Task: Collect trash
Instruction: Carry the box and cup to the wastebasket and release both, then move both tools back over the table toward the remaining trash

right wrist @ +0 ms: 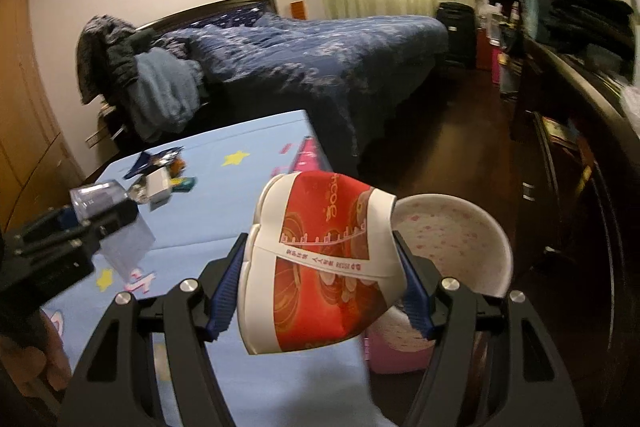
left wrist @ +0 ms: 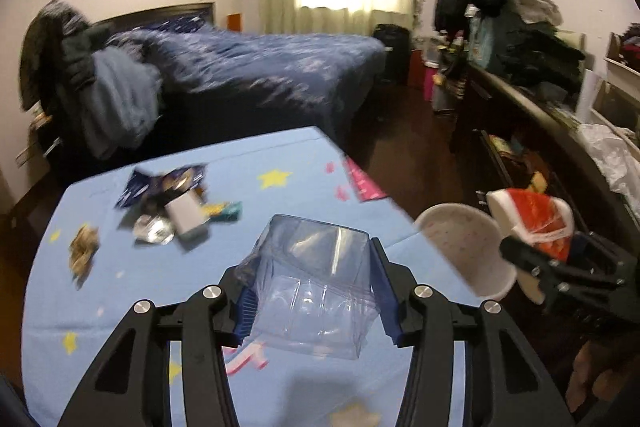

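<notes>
Above the star-printed blue tablecloth (left wrist: 168, 267): left gripper (left wrist: 316, 291) half-closed on a clear crushed plastic box (left wrist: 316, 287) (light, slippery, springy—grip flat sides), right gripper (right wrist: 320, 267) clamping a squashed red-and-white paper cup (right wrist: 320, 267) beside the white-lined pink bin (right wrist: 460, 239).

Both tongs (left wrist: 314, 301) (right wrist: 320, 293) have black angular arms, silver round screws and ribbed blue finger pads (right wrist: 222, 301).

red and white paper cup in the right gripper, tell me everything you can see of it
The paper cup is white with a red lantern-patterned band and a strip of small red print. It looks like thin card, squashed out of round and creased. It lies tilted, its rim up and to the left, clamped between the blue pads of the right gripper. It hangs above the table edge, next to the pink-speckled bin, not yet inside.
</notes>
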Demonstrator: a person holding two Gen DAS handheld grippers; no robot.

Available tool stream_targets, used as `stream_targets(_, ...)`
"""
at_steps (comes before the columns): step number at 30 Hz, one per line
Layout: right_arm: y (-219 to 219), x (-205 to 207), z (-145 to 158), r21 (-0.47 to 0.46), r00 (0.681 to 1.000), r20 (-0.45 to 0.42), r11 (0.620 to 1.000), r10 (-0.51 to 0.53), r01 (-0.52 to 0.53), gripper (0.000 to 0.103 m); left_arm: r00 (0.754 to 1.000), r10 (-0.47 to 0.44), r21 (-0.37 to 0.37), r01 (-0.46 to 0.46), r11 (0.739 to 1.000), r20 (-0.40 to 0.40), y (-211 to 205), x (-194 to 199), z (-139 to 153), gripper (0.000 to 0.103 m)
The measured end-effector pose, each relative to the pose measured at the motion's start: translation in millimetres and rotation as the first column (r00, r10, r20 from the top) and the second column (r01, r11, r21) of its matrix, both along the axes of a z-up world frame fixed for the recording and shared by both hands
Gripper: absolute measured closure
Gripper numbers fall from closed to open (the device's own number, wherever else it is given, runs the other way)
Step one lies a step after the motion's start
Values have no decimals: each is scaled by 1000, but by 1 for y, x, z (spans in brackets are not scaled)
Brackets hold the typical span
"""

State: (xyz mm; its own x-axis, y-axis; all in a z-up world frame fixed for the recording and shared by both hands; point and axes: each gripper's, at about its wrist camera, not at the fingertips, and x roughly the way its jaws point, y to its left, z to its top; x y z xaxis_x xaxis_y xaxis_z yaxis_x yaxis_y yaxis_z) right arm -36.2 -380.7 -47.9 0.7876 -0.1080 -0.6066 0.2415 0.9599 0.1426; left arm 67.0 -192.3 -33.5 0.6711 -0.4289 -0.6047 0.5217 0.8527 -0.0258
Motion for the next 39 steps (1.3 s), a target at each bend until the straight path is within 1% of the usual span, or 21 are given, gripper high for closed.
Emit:
stream_targets(5, -37, -10, -7, -6, 995, -10, 995, -102, 102, 35, 994, -105, -7, 105, 994, 14, -46, 5, 4, 52)
stream_targets(8, -56, -13, -12, -22, 988, -15, 988, -152, 152, 35, 986, -168, -18, 168, 986, -1, -79, 12, 2, 51)
stream_targets(9, -63, -13, -14, -27, 986, -18, 986, -168, 167, 35, 981, -196, -16, 196, 980, 0, -95, 16, 0, 50)
stream_targets(12, -82, -9, -22, -38, 977, -36, 977, -211, 210, 35, 974, -227, 6, 227, 974, 15, -129, 20, -5, 49)
stream_targets(15, -99, -3, -32, -43, 970, -53, 971, -238, 235, 35, 967, -254, 15, 254, 967, 11, -162, 29, -13, 48)
stream_targets(22, -128, 19, -59, -33, 961, -94, 966, -260, 257, 35, 957, -290, 2, 290, 957, -4, -206, 44, -20, 41)
stream_targets(24, -132, 24, -64, -33, 961, -97, 966, -259, 257, 34, 956, -293, 0, 293, 956, -2, -211, 46, -20, 39)
stream_targets(26, -133, 26, -66, -41, 959, -99, 964, -265, 262, 33, 955, -297, -4, 297, 955, -2, -213, 48, -19, 33)
stream_targets(27, -134, 27, -67, -46, 958, -98, 963, -269, 266, 28, 955, -297, -8, 297, 955, 1, -214, 49, -18, 30)
stream_targets(28, -134, 27, -67, -49, 958, -95, 962, -271, 268, 26, 955, -296, -11, 296, 955, 7, -215, 49, -17, 26)
stream_targets(32, -137, 25, -66, -49, 955, -87, 959, -284, 280, 25, 957, -290, -20, 290, 957, 28, -213, 49, -10, 22)
stream_targets(36, -135, 19, -61, -44, 955, -79, 958, -285, 282, 24, 964, -259, -31, 261, 965, 55, -195, 47, 1, 19)
stream_targets(39, -126, 15, -54, -32, 962, -69, 965, -263, 262, 24, 973, -220, -40, 223, 974, 64, -169, 44, 6, 15)
